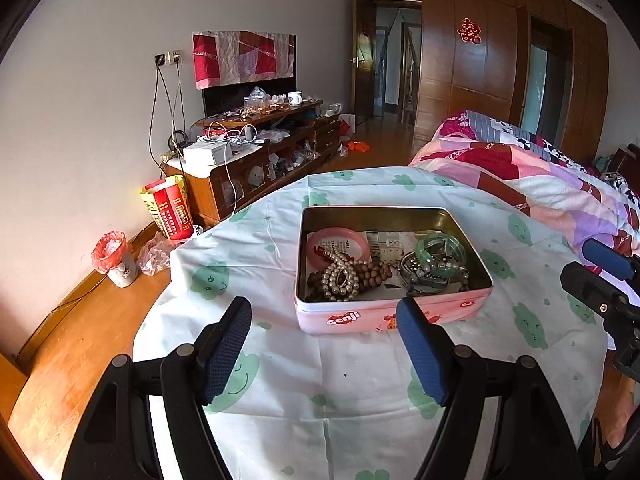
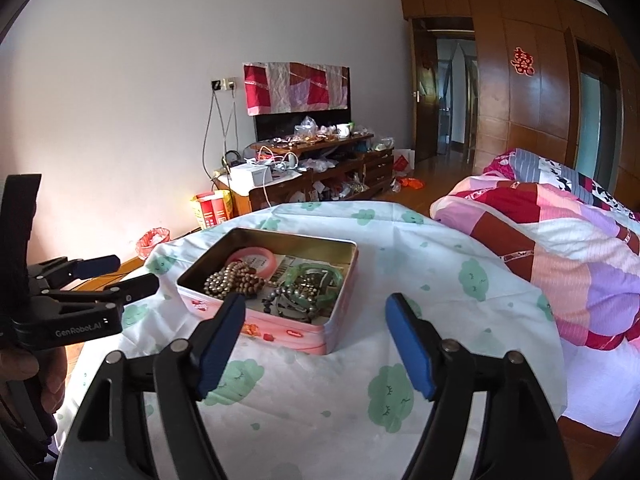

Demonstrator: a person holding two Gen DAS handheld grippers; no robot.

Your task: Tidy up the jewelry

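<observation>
A pink tin box [image 1: 360, 317] [image 2: 296, 334] sits open on a table draped in a white cloth with green clouds [image 1: 280, 380] [image 2: 320, 392]. Inside lie a pink bangle [image 1: 340, 240] [image 2: 256, 258], pearl and wooden bead strands [image 1: 344, 276] [image 2: 236, 280], a green bangle [image 1: 440, 254] [image 2: 320, 272] and dark beads. My left gripper [image 1: 324, 312] hovers open just in front of the box's near side, with nothing between its blue pads. My right gripper [image 2: 316, 308] is open and empty too, near the box's right corner. The left gripper [image 2: 116, 270] also shows in the right wrist view.
A patchwork quilt on a bed [image 1: 540, 176] [image 2: 560, 240] lies right of the table. A cluttered wooden TV cabinet [image 1: 256, 160] stands along the far wall, with a red box [image 1: 168, 210] and a small bin [image 1: 116, 258] on the wooden floor at left.
</observation>
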